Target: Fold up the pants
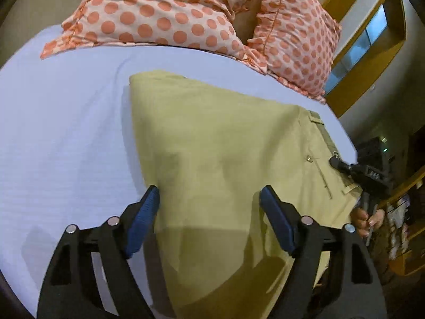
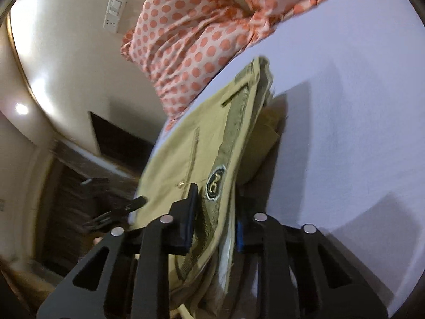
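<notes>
Khaki pants (image 1: 220, 146) lie folded lengthwise on a white bed sheet (image 1: 66, 133), waistband toward the right edge. My left gripper (image 1: 209, 196) is open, its blue pads (image 1: 144, 220) spread just above the pants' near part, holding nothing. My right gripper (image 2: 216, 212) is shut on the pants' waistband (image 2: 228, 156) beside an oval label (image 2: 215, 183), lifting that edge off the sheet (image 2: 345, 133). The right gripper also shows in the left wrist view (image 1: 342, 166) at the waistband, with a hand below it.
Two pink pillows with orange dots (image 1: 164, 13) lie at the head of the bed, also in the right wrist view (image 2: 202, 32). The bed's right edge drops to a dark floor. A wall with a switch plate (image 2: 113, 13) stands beyond.
</notes>
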{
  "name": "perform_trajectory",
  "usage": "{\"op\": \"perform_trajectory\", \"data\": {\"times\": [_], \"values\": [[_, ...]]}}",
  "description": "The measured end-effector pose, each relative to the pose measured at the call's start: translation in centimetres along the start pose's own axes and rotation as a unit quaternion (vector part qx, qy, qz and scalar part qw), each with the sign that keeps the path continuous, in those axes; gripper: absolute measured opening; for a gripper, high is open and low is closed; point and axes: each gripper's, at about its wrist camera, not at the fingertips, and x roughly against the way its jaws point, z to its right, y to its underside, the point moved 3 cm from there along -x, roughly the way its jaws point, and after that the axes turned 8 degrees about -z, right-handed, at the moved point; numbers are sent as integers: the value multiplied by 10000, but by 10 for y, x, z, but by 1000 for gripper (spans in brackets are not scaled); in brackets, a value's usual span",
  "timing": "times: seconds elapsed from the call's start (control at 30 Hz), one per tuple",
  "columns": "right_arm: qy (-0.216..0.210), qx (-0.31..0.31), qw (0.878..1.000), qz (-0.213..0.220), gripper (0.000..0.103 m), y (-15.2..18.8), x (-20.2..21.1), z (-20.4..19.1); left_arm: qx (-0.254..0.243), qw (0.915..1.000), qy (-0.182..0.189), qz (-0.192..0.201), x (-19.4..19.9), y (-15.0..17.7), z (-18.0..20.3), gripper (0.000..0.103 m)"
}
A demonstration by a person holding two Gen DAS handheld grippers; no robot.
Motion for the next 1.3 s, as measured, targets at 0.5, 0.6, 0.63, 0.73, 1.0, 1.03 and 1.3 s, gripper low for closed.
{"op": "perform_trajectory", "data": {"times": [0.5,0.6,0.63,0.73,1.0,1.03,1.3], "values": [[387,259,9974,555,14,-101,12,-35,-479,9944,-779,532,-11,-100,26,12],[1678,49,9840,594,27,-120,3,-11,-343,9878,-1365,669,-30,-124,21,23],[2344,-21,9701,638,28,-119,6,-3,-335,9867,-1432,691,-30,-123,21,27],[3288,255,9369,1163,46,-97,35,-11,-553,9680,-2208,1056,-4,-95,30,39],[3428,1418,9189,1339,102,20,25,-75,-769,9443,-2827,1501,52,27,67,100],[3377,1498,9209,1240,102,34,14,-79,-803,9472,-2762,1417,47,38,72,100],[4345,1561,8845,666,102,59,-55,-79,-490,9650,-2413,902,-5,59,67,100]]}}
